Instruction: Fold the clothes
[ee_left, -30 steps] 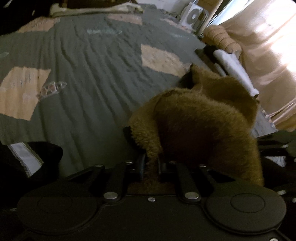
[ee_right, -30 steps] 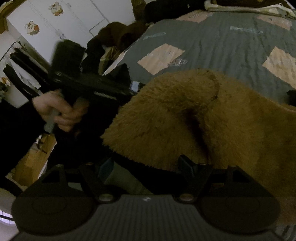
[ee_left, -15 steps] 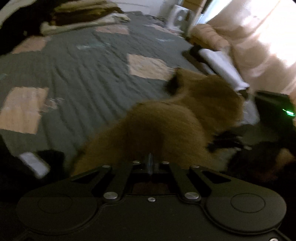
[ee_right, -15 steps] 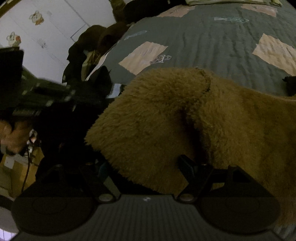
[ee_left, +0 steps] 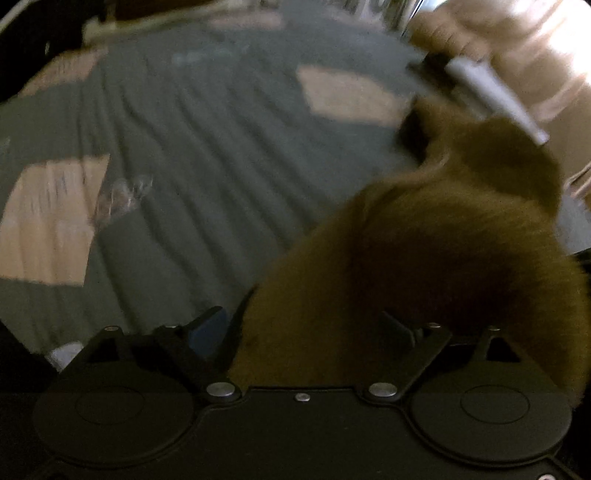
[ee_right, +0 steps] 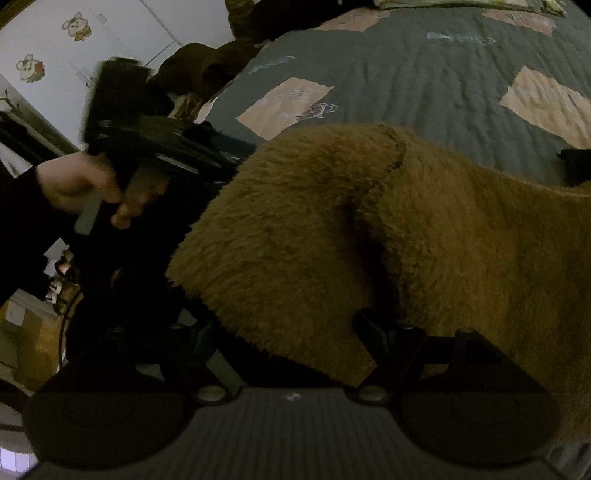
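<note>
The left gripper (ee_left: 303, 325) has its jaws spread wide. The brown fleece garment (ee_left: 424, 258) lies bunched between and over them, and no pinch on the fabric is visible. The left wrist view is motion-blurred.

The right gripper (ee_right: 291, 332) also has its jaws spread apart. One finger (ee_right: 364, 332) shows at the garment's lower edge, and a fold of the pile hangs down between the two jaws without being clamped.

The garment rests on the near edge of a grey quilted bedspread (ee_right: 424, 81) that carries tan patches (ee_right: 284, 105) and fish motifs (ee_right: 458, 37). A seam line runs across the fleece near its upper edge.

In the right wrist view, a hand (ee_right: 85, 184) in a dark sleeve grips the handle of the left gripper, whose front end meets the left edge of the garment. A pile of dark clothes (ee_right: 207, 70) lies at the far corner of the bed. A white wardrobe door (ee_right: 92, 33) with animal stickers (ee_right: 77, 26) stands behind.
</note>
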The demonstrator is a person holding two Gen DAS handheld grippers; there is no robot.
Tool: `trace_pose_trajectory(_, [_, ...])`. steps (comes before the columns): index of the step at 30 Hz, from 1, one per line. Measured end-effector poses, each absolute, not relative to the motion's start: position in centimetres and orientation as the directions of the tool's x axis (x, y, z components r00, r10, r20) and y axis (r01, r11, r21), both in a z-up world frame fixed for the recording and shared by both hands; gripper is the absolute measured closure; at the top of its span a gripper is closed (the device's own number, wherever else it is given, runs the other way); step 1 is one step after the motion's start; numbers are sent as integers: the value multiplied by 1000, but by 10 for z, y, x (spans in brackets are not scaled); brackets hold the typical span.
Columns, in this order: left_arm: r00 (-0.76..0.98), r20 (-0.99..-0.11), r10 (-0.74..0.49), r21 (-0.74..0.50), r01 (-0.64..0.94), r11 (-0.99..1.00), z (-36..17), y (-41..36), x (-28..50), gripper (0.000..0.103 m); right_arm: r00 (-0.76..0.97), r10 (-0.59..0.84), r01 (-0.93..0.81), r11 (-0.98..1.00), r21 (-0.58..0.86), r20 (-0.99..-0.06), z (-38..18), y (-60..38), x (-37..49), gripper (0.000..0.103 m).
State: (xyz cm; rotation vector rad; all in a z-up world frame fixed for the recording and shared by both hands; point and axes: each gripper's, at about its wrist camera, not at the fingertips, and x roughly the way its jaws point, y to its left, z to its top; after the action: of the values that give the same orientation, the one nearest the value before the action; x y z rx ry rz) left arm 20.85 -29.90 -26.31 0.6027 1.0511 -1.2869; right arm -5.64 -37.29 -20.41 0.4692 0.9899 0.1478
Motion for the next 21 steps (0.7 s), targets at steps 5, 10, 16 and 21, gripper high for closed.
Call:
trace_pose_trajectory(5, [-122, -908, -401, -236, 939, 250, -285, -310, 231, 16, 549, 336, 65, 896, 439, -766, -202, -370, -57, 25])
trace_pose_trajectory(10, [-205, -915, -348, -298, 924, 239, -300, -320, 251, 21, 544, 334, 64, 898, 435, -770, -203, -369, -58, 25])
trace_pose_trajectory(16, [-308, -893, -329, -394, 887, 240, -319, -328, 255, 77, 549, 345, 61, 892, 448, -762, -201, -369, -60, 25])
trace_pose_trajectory(21, [-328, -868, -372, -426, 878, 219, -310, -319, 246, 89, 546, 349, 63, 889, 453, -761, -205, -368, -58, 25])
